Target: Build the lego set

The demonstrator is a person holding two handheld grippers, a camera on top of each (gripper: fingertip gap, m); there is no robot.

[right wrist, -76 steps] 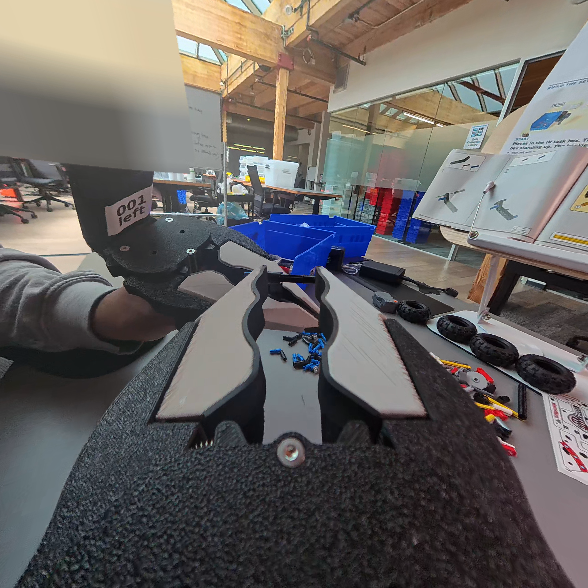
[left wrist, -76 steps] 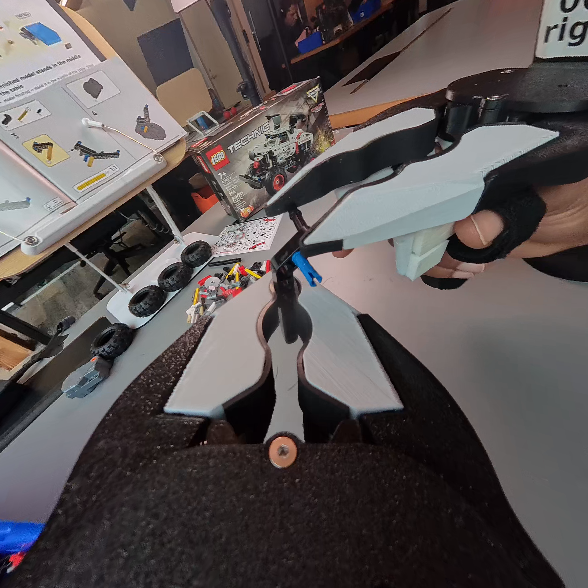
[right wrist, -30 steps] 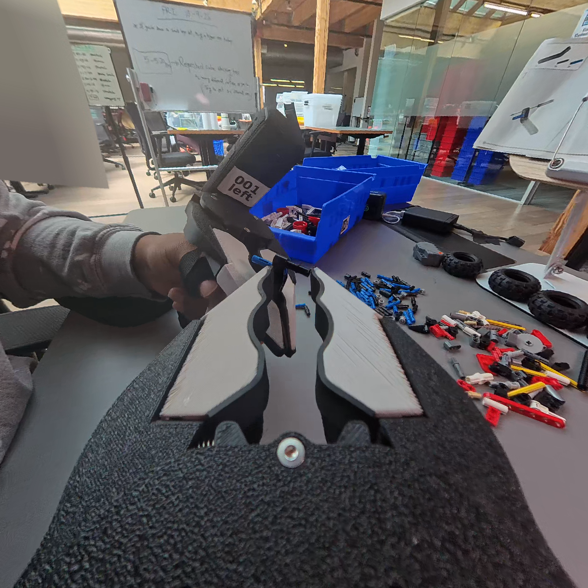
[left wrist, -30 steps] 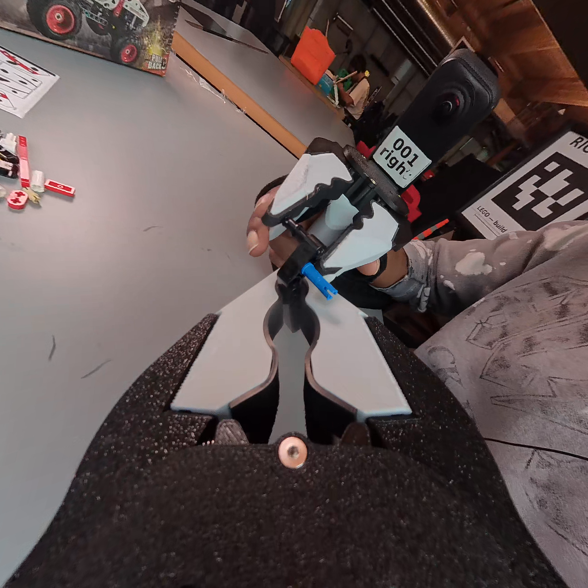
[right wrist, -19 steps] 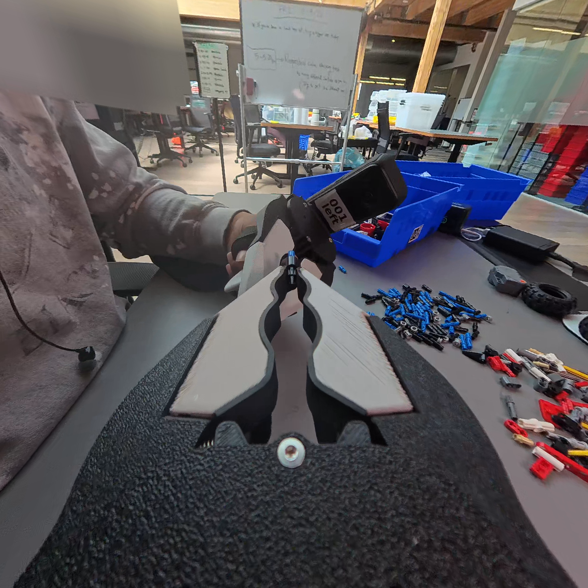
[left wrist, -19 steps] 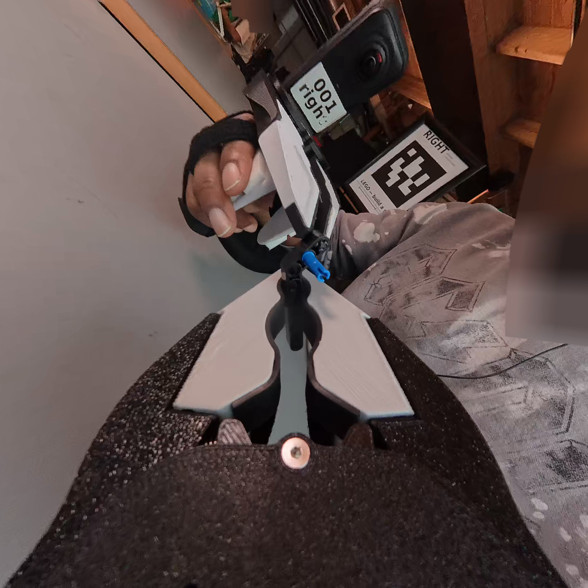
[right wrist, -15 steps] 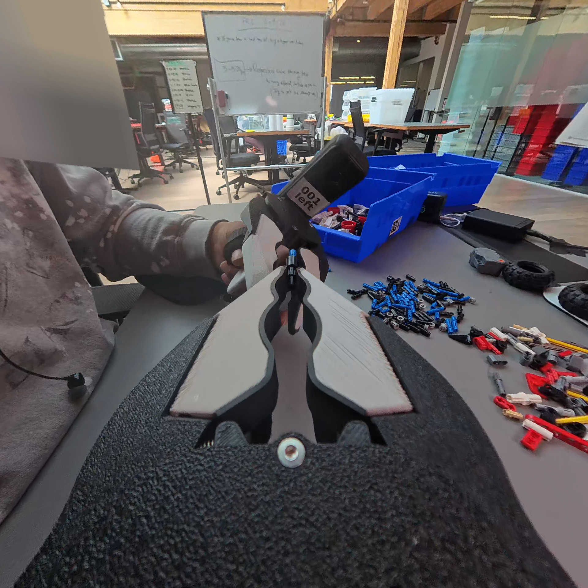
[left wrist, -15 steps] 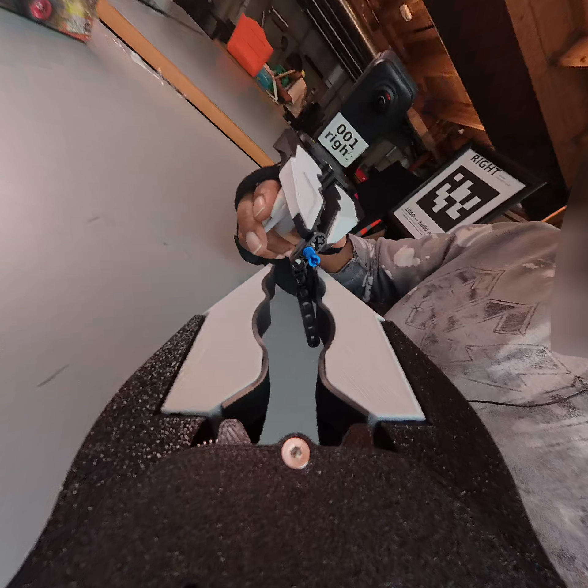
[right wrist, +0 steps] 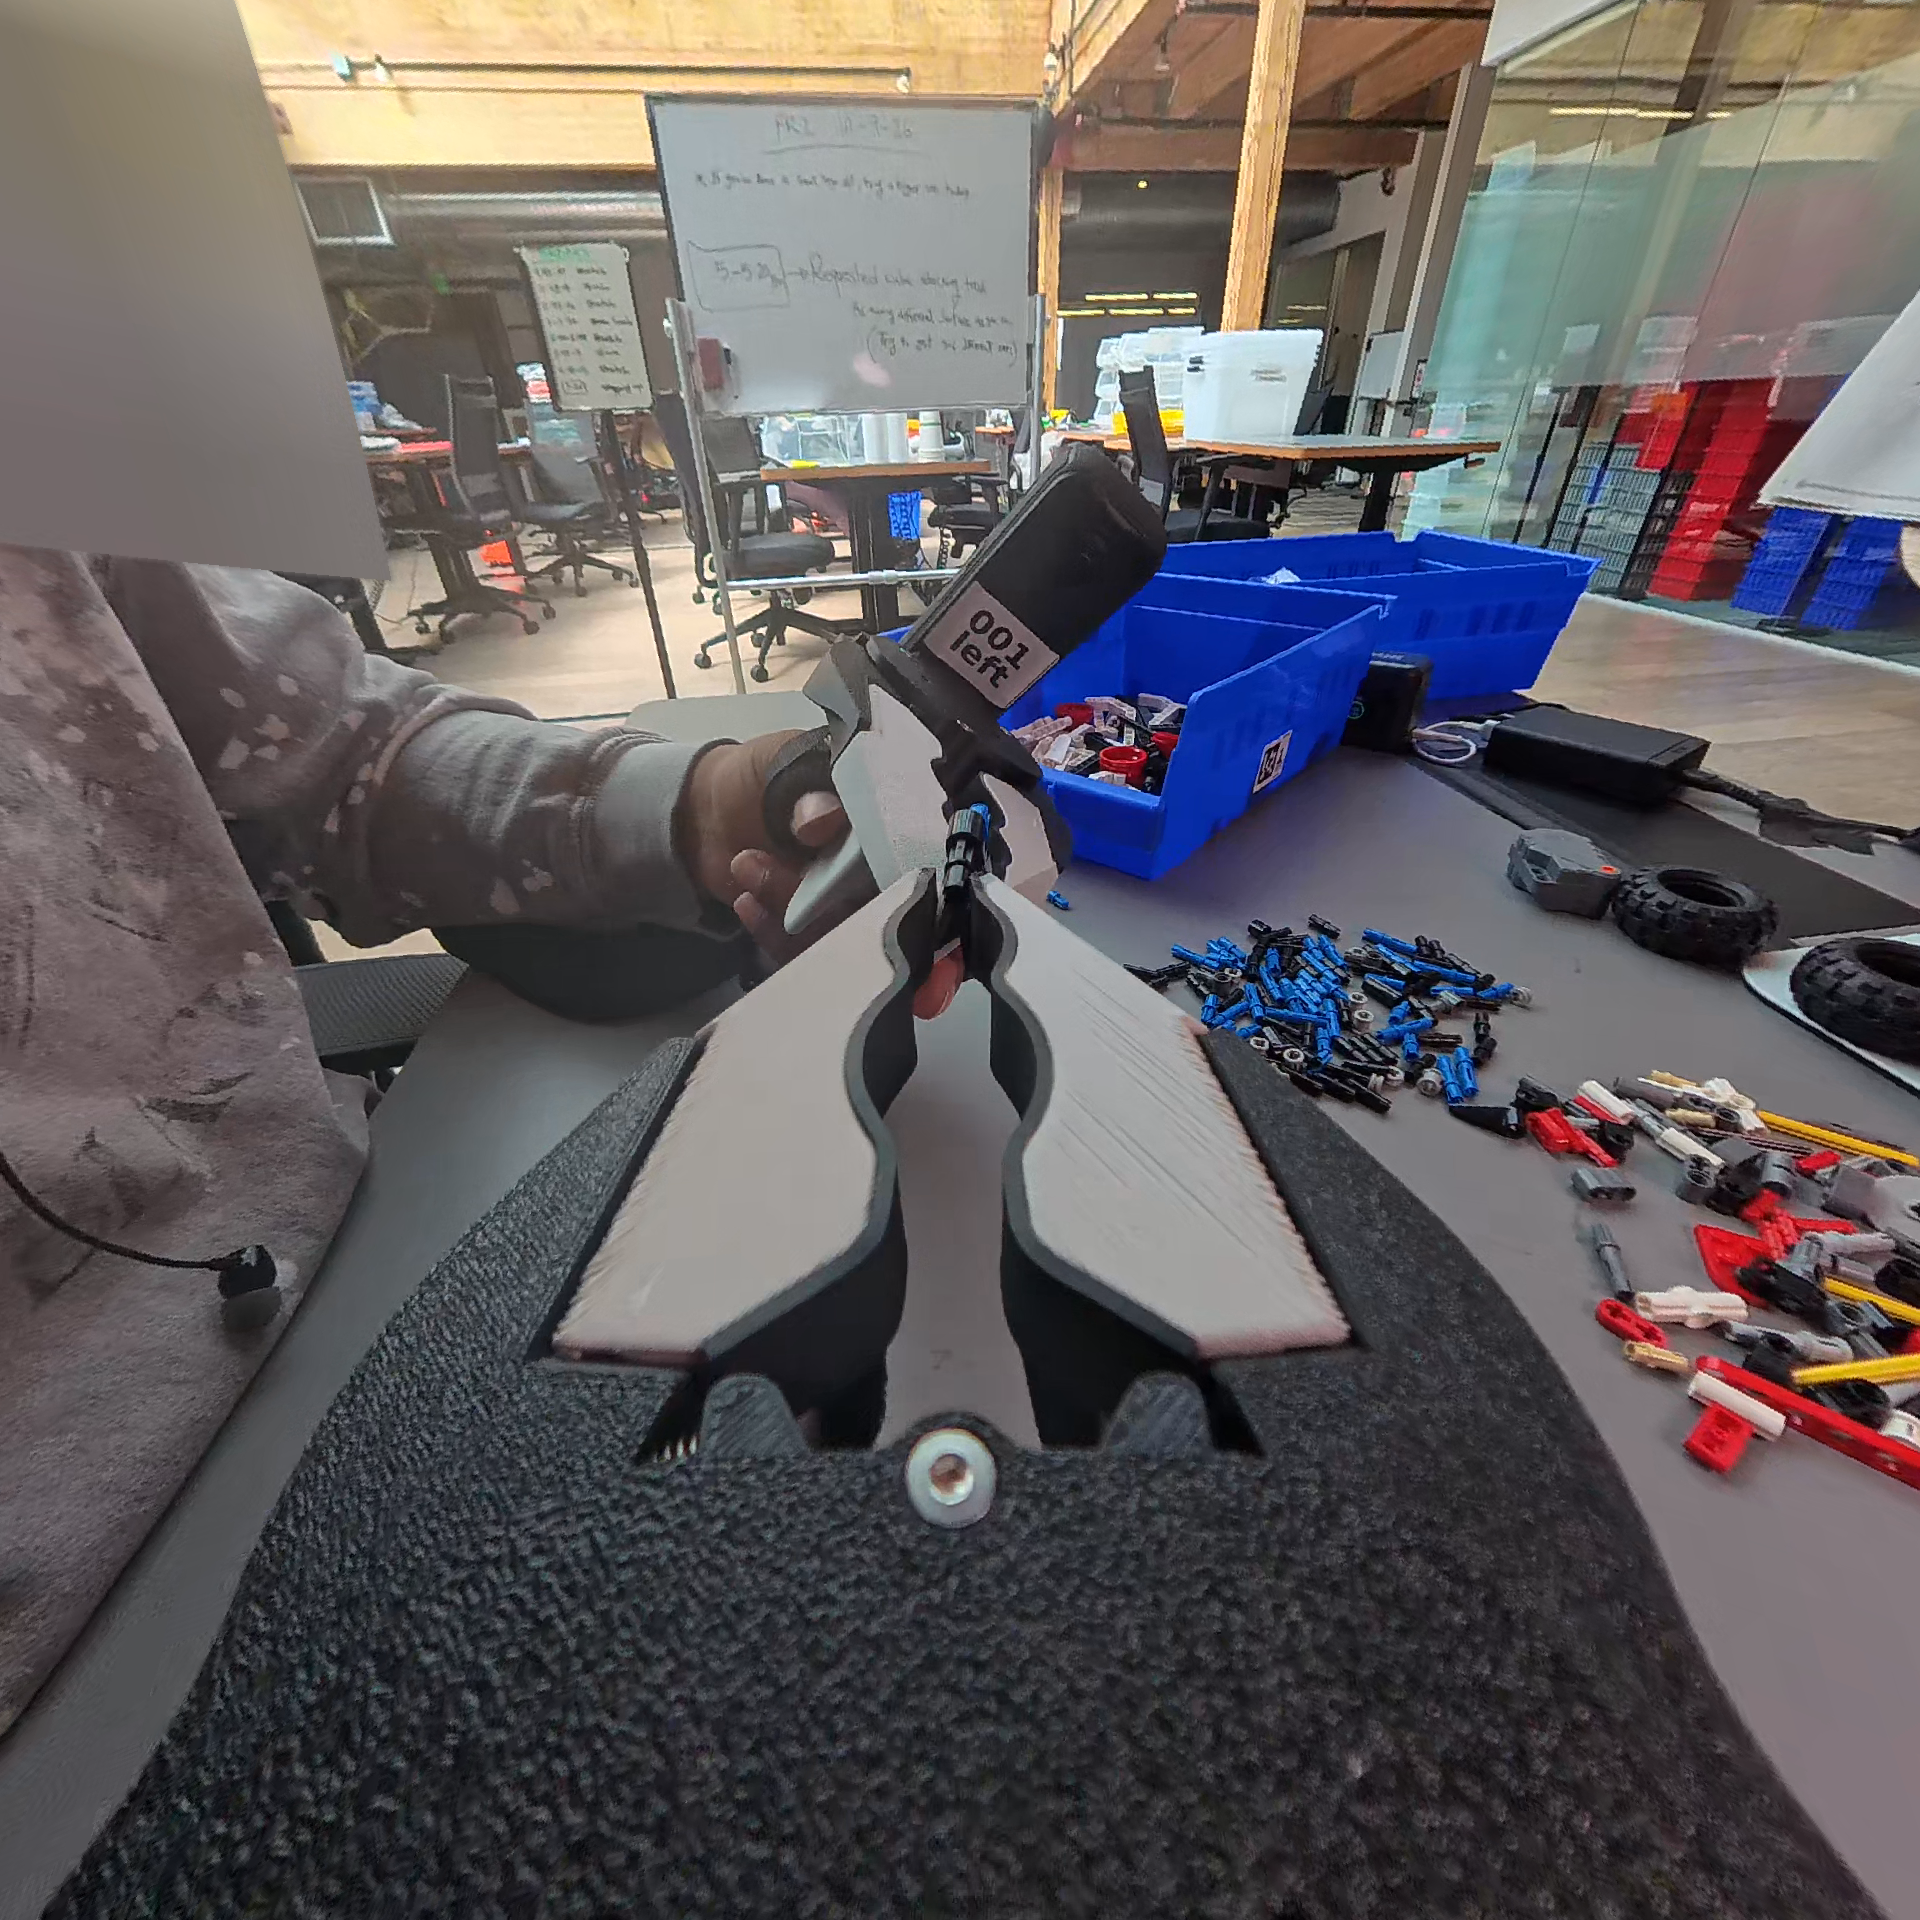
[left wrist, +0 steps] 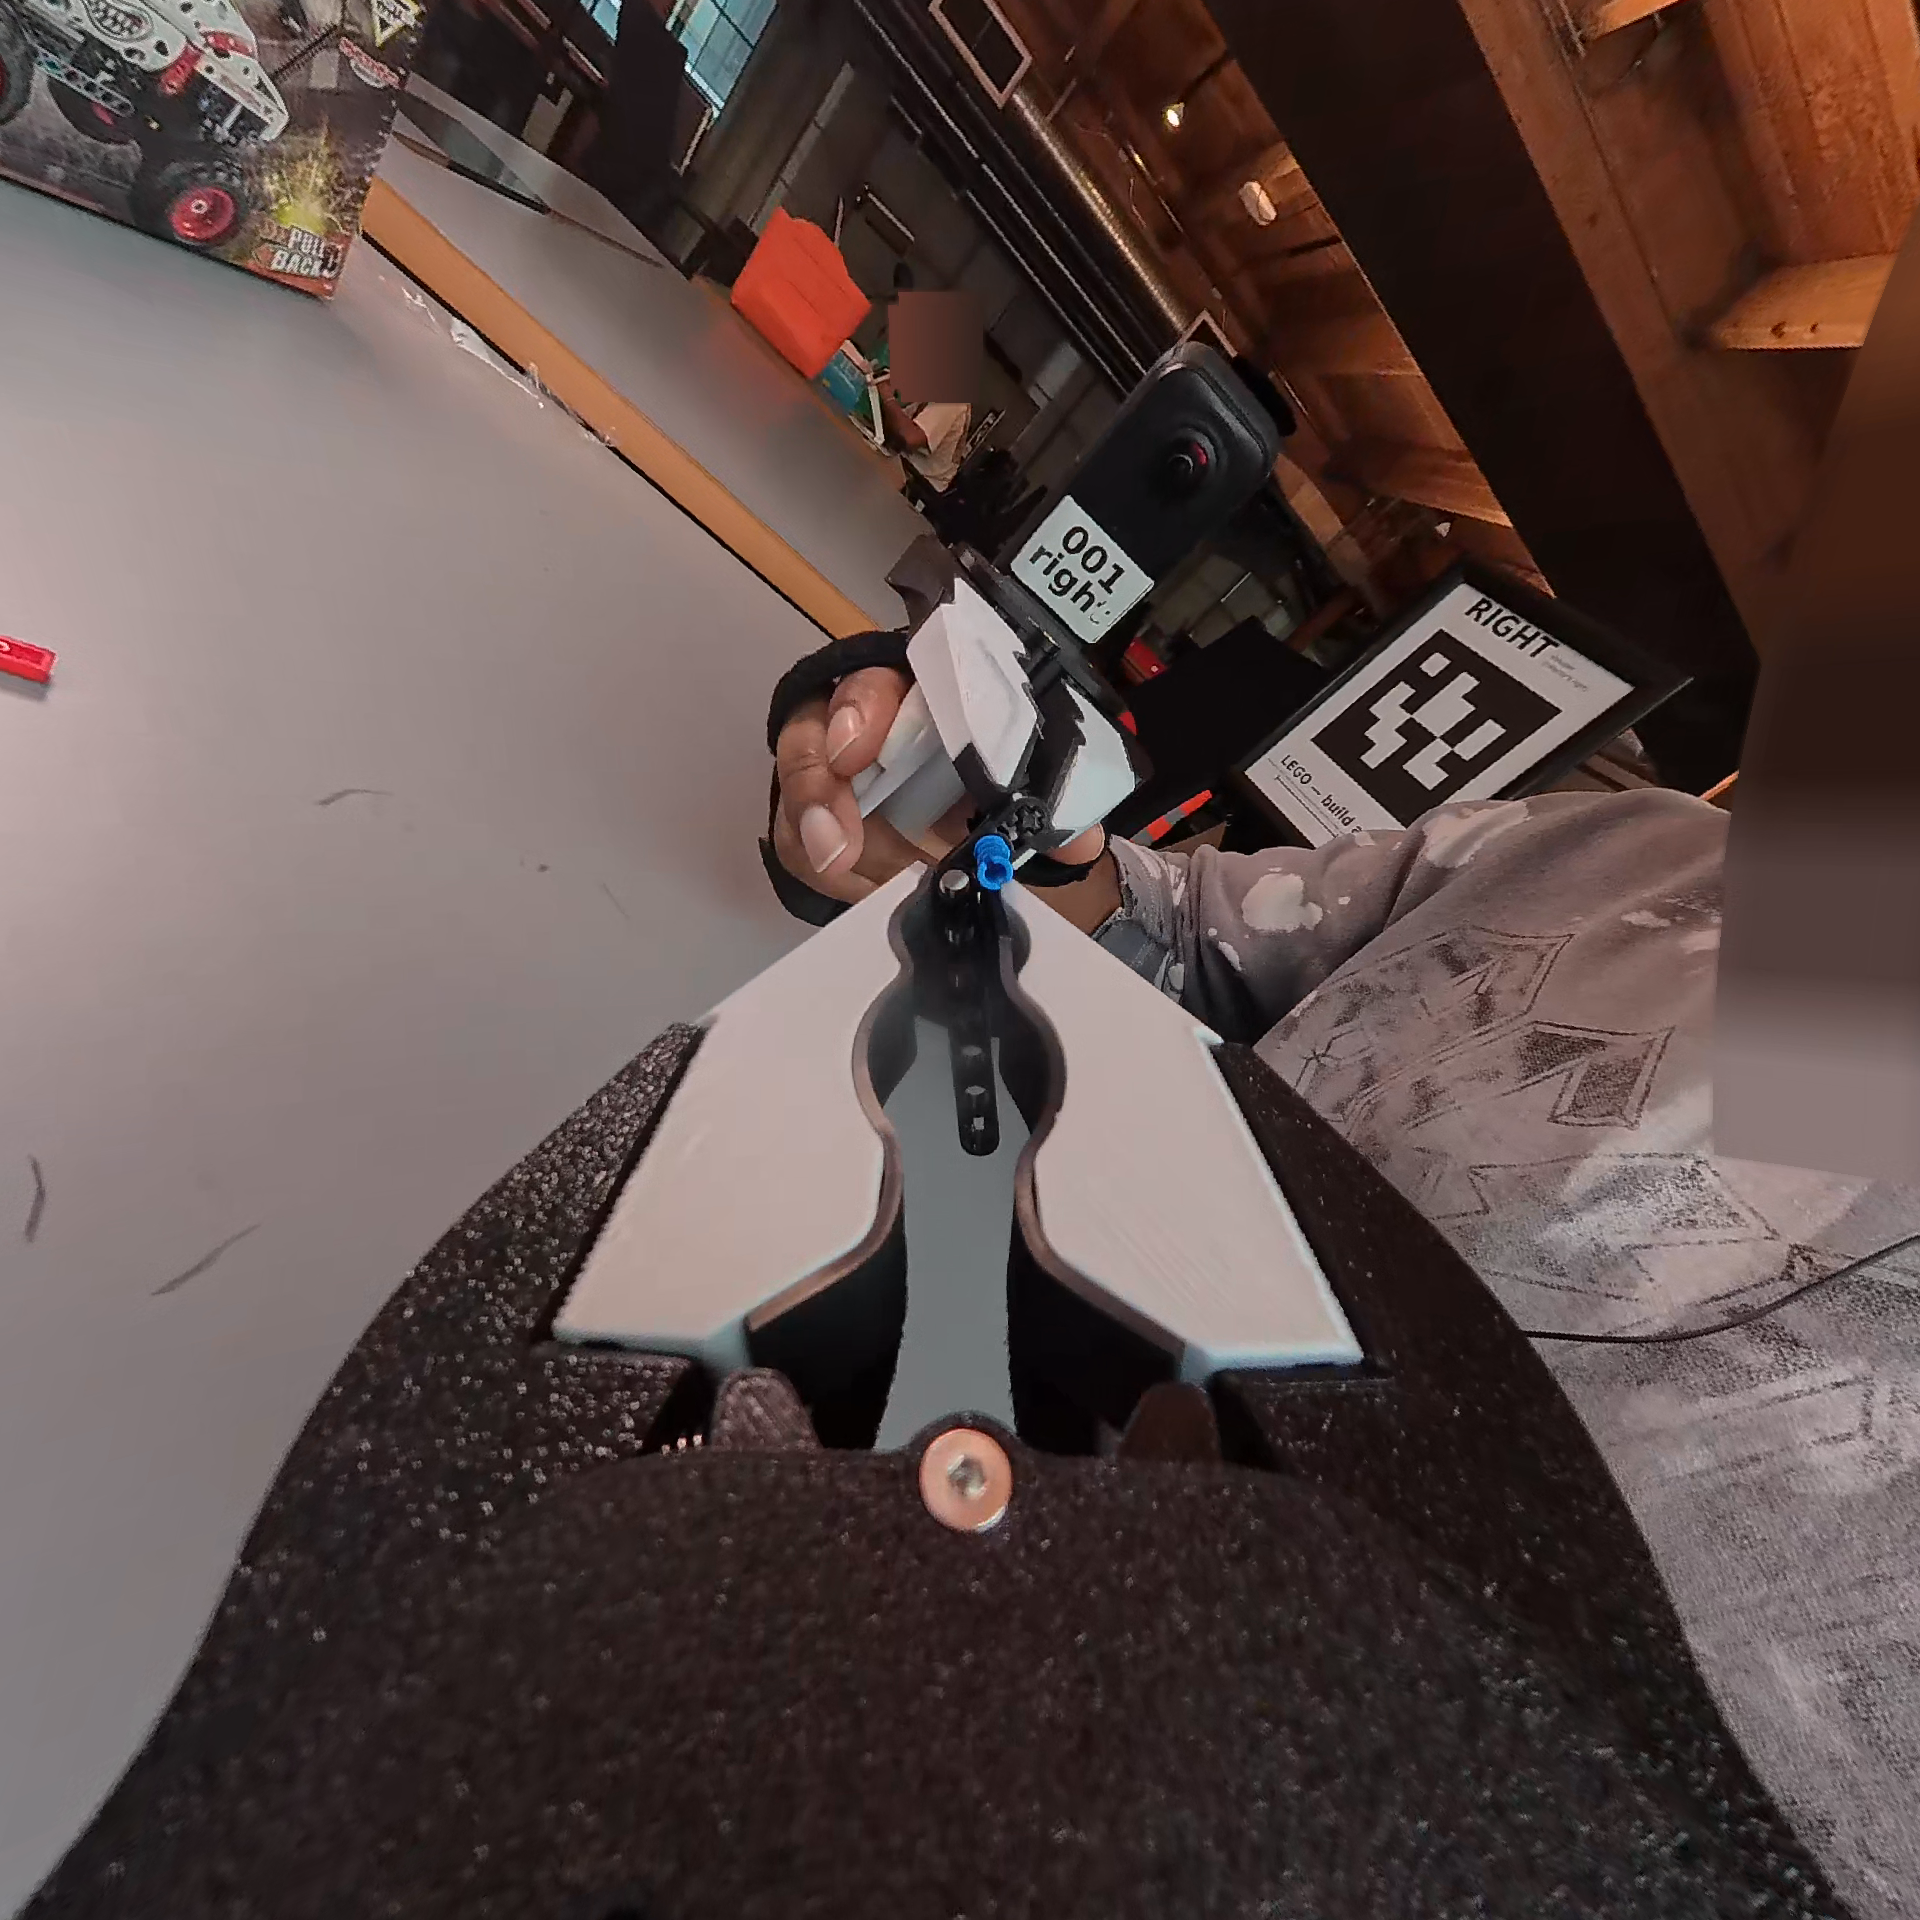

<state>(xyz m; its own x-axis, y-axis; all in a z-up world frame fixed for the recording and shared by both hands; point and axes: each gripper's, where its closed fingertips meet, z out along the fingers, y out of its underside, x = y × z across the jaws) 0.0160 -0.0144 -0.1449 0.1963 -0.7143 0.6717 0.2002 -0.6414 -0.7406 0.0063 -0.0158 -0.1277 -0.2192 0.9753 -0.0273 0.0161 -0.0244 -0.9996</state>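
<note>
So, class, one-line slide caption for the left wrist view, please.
Left gripper shut on a black beam with a blue pin, meeting the right gripper above the table.

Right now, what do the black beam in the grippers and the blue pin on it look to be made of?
Black beam: seemingly hard moulded plastic, slightly glossy, with crisp round holes. Blue pin: likely the same plastic, smooth, with a saturated even colour. The left hand-held gripper is clamped on the beam.

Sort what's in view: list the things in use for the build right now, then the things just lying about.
In use:
left gripper
right gripper
black beam
blue pin

Lying about:
pile of blue and black pins
loose tyres
blue bin
set box
</note>
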